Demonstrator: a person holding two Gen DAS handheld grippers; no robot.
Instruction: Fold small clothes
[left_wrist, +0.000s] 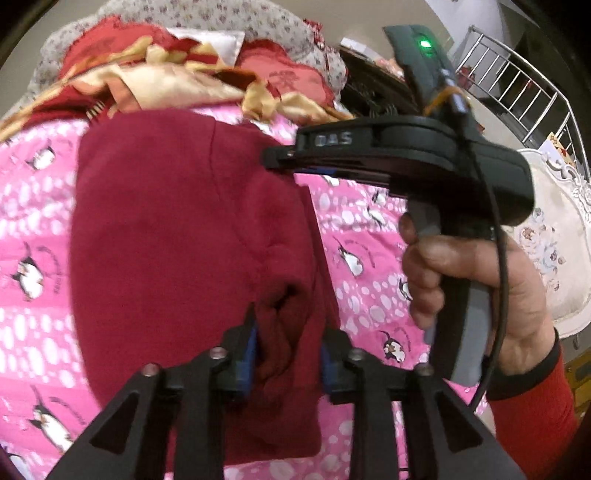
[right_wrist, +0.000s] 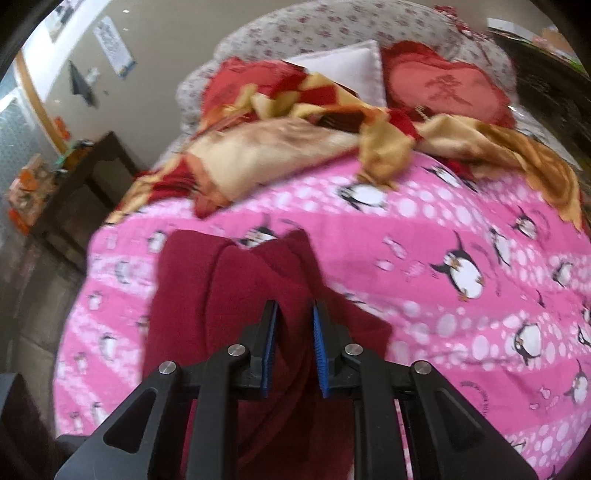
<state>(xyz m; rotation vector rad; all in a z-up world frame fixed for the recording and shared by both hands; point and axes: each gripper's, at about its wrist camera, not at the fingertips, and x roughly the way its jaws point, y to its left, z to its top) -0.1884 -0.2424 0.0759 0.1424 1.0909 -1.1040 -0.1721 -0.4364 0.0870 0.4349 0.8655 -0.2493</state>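
Note:
A dark red fleece garment (left_wrist: 177, 236) lies on the pink penguin bedspread (left_wrist: 26, 206). My left gripper (left_wrist: 288, 354) is shut on a bunched fold of the garment's near right edge. In the left wrist view the right gripper (left_wrist: 269, 157) reaches in from the right, held by a hand, its jaws close together at the garment's upper right edge. In the right wrist view my right gripper (right_wrist: 295, 343) has a fold of the red garment (right_wrist: 236, 288) between its blue pads (right_wrist: 319, 343), with a narrow gap showing.
A red and gold blanket (right_wrist: 295, 129) and red pillows (right_wrist: 443, 85) lie at the head of the bed. A dark bedside table (right_wrist: 85, 184) stands left of the bed. A metal railing (left_wrist: 517, 88) and a cream chair (left_wrist: 554, 240) stand to the right.

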